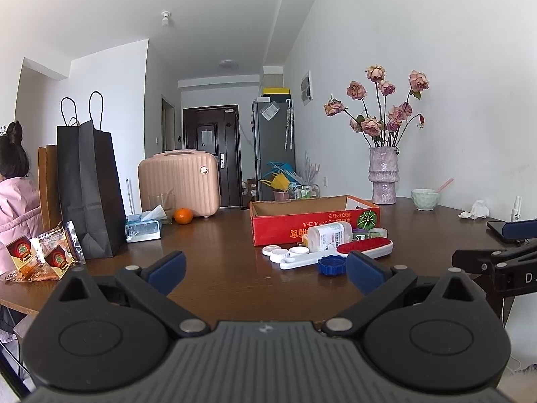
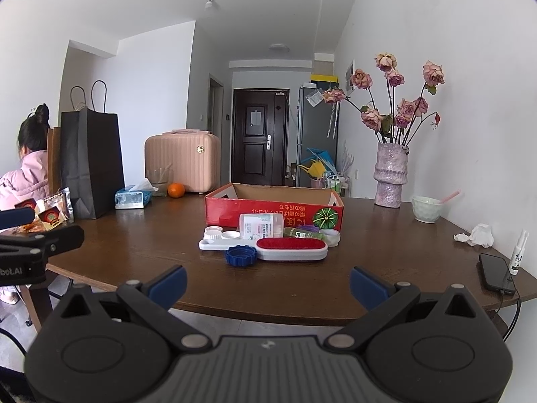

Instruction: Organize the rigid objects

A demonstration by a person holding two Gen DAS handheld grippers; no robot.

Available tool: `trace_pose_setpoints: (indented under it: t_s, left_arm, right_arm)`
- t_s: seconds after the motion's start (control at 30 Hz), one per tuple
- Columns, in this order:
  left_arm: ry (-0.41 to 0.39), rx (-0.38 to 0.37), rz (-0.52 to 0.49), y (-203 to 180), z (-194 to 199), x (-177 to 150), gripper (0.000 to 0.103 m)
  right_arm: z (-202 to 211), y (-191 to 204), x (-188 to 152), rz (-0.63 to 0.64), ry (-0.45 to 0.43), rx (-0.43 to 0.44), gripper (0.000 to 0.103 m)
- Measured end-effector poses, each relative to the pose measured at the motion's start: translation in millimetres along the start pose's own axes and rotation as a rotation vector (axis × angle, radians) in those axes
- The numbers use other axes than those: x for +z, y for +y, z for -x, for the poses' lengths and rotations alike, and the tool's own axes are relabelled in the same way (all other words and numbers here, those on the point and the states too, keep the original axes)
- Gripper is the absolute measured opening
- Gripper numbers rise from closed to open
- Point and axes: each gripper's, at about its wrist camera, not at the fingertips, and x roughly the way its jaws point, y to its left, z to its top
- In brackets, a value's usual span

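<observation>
A red cardboard box [image 2: 268, 209] stands open on the brown table [image 2: 134, 252]. In front of it lie a white lint brush with a red pad [image 2: 291, 248], a blue cap [image 2: 241, 256], white lids [image 2: 218, 234], a white bottle on its side [image 2: 260, 225] and a green bottle [image 2: 302, 233]. The same pile shows in the left wrist view: box [image 1: 302, 223], brush [image 1: 364, 248], blue cap [image 1: 331, 265], white bottle [image 1: 329, 235]. My left gripper [image 1: 265, 270] is open and empty, short of the pile. My right gripper [image 2: 268, 283] is open and empty at the table's near edge.
A black paper bag [image 2: 90, 164], tissue pack [image 2: 132, 196], orange [image 2: 176, 190] and pink suitcase [image 2: 183, 161] stand at back left. A vase of roses [image 2: 391, 174], bowl [image 2: 427, 208], crumpled tissue [image 2: 478, 235], phone [image 2: 496, 273] and spray bottle [image 2: 518, 252] are on the right. A person [image 2: 28, 168] sits left.
</observation>
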Motion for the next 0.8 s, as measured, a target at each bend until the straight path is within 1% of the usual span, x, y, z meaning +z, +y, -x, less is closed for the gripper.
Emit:
trace_pose_setpoints:
  t_s: [0.13, 0.23, 0.27, 0.33, 0.4, 0.47, 0.5, 0.6, 0.7, 0.73, 0.77, 0.8]
  left_arm:
    - [0.021, -0.01, -0.003, 0, -5, -3, 0.103]
    - [0.051, 0.018, 0.001, 1, -24, -8, 0.103]
    - [0.072, 0.021, -0.007, 1, -34, -10, 0.103]
    - [0.122, 0.023, -0.018, 2, -53, -14, 0.103]
    - [0.166, 0.0, -0.032, 4, -73, -20, 0.103]
    - [0.231, -0.021, -0.055, 3, -93, -26, 0.103]
    - [0.229, -0.028, -0.046, 3, -102, -28, 0.103]
    - [0.264, -0.021, -0.089, 2, -124, -34, 0.103]
    - [0.287, -0.009, -0.084, 5, -148, -33, 0.103]
    - [0.3, -0.009, -0.065, 6, -157, -32, 0.103]
    - [0.323, 0.0, -0.091, 8, -166, -29, 0.103]
    - [0.339, -0.005, -0.074, 7, -176, -27, 0.103]
  right_arm:
    - [-3, 1, -3, -0.004, 0.01, 0.009, 0.103]
    - [-11, 1, -8, 0.01, -0.003, -0.006, 0.103]
    - [-18, 1, -10, 0.015, 0.003, -0.014, 0.103]
    - [-36, 0, -13, 0.01, 0.031, -0.021, 0.103]
    - [-56, -5, -15, -0.02, 0.059, -0.014, 0.103]
    - [-76, -10, -16, -0.052, 0.087, -0.01, 0.103]
    - [-88, -13, -16, -0.067, 0.114, -0.007, 0.103]
    - [-123, -21, -14, -0.113, 0.193, -0.014, 0.103]
    - [-148, -29, -10, -0.139, 0.209, -0.035, 0.103]
    - [-155, -32, -9, -0.144, 0.209, -0.038, 0.103]
    - [-163, -35, -7, -0.145, 0.215, -0.041, 0.103]
    - [-171, -38, -5, -0.147, 0.22, -0.045, 0.103]
